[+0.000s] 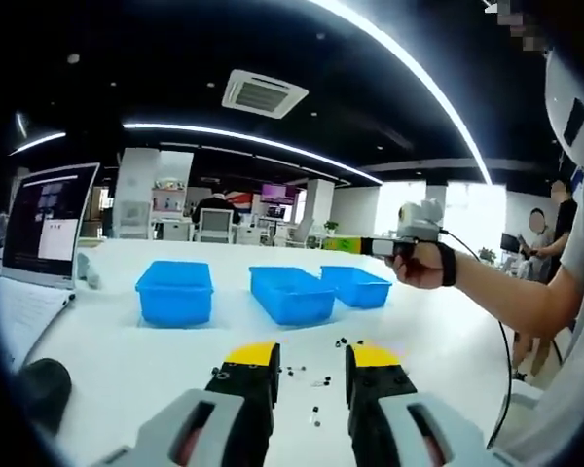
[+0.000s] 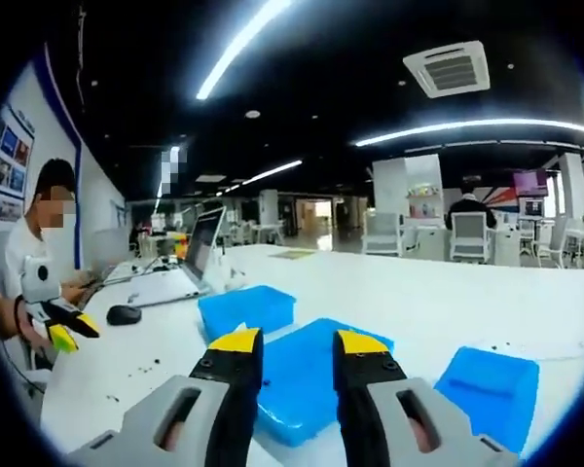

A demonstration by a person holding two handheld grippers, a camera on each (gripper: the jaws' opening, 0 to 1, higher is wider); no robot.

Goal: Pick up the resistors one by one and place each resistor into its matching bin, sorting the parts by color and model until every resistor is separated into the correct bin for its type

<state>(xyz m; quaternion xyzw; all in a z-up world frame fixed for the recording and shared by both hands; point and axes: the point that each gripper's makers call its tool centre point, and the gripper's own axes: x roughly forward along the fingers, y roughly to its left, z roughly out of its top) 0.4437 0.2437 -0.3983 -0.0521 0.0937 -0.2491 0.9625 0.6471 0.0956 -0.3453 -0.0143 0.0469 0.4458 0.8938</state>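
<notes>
On the white table (image 1: 127, 360), tiny dark resistors (image 1: 316, 381) lie scattered — both grippers (image 1: 311, 365) (image 2: 297, 355) parted, empty.

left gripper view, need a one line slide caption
Open left tongs hover over scattered resistors on the white table, three blue bins beyond.

White table (image 1: 127, 350) bears blue bins (image 1: 175, 290), resistors (image 1: 316, 381), laptop (image 1: 39, 233).

three blue bins (image 1: 174, 291), one laptop (image 1: 47, 222), one mouse (image 2: 124, 314), many resistors (image 1: 316, 381) (too small to count)
</notes>
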